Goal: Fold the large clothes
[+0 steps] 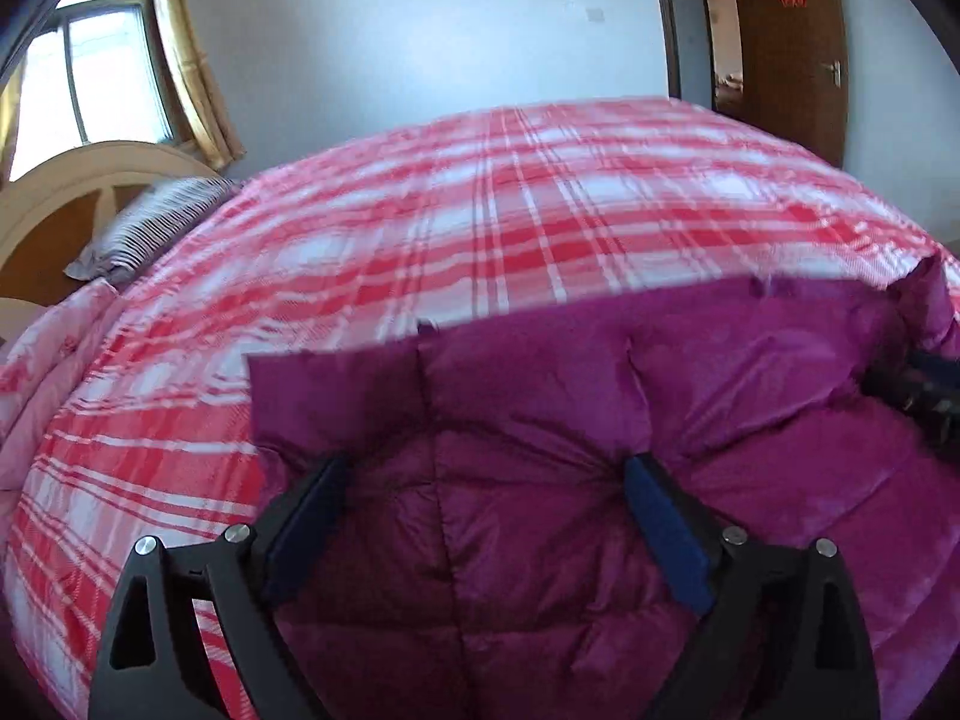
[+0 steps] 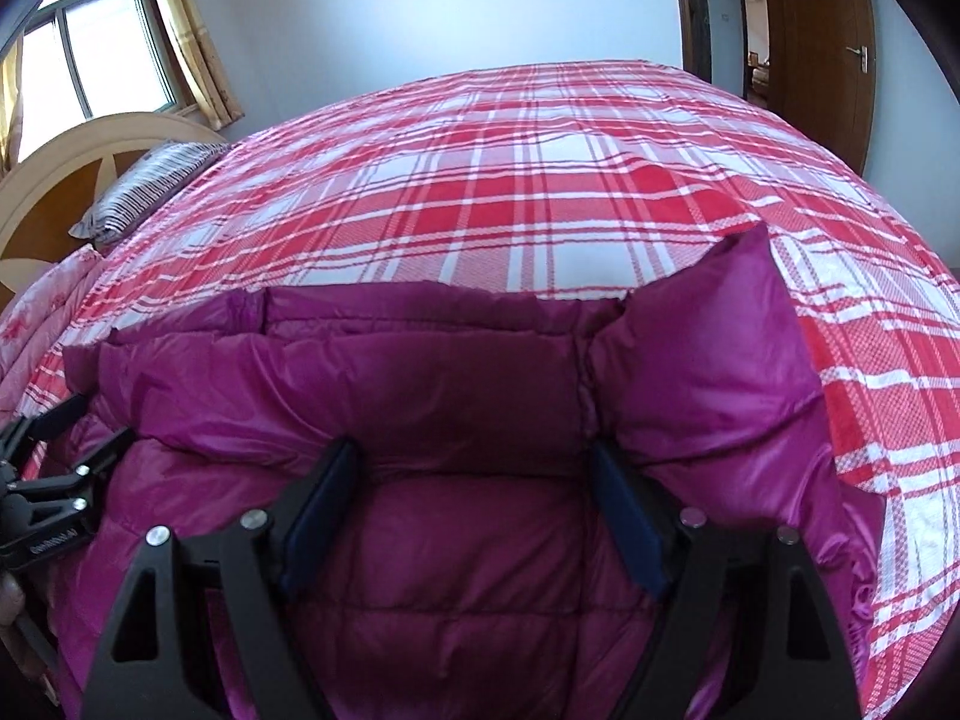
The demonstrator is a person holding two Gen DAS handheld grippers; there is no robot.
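Observation:
A magenta quilted puffer jacket (image 1: 540, 390) lies on the near part of a bed with a red and white plaid cover (image 1: 480, 210). My left gripper (image 1: 483, 468) hovers low over the jacket's left part. Its jaws stand wide apart and the padding bulges between them. In the right wrist view the jacket (image 2: 420, 372) has a folded-over layer across its top, and a sleeve end (image 2: 720, 312) sticks up at the right. My right gripper (image 2: 471, 450) is open, with its fingertips at the edge of that fold. The left gripper (image 2: 99, 420) shows at the left edge.
A striped pillow (image 2: 144, 186) and a rounded headboard (image 2: 60, 156) are at the far left, with a pink quilt (image 2: 36, 312) beside them. A window with a curtain (image 2: 108, 42) is behind. A brown door (image 2: 822, 30) stands at the far right. The plaid cover (image 2: 480, 180) stretches beyond the jacket.

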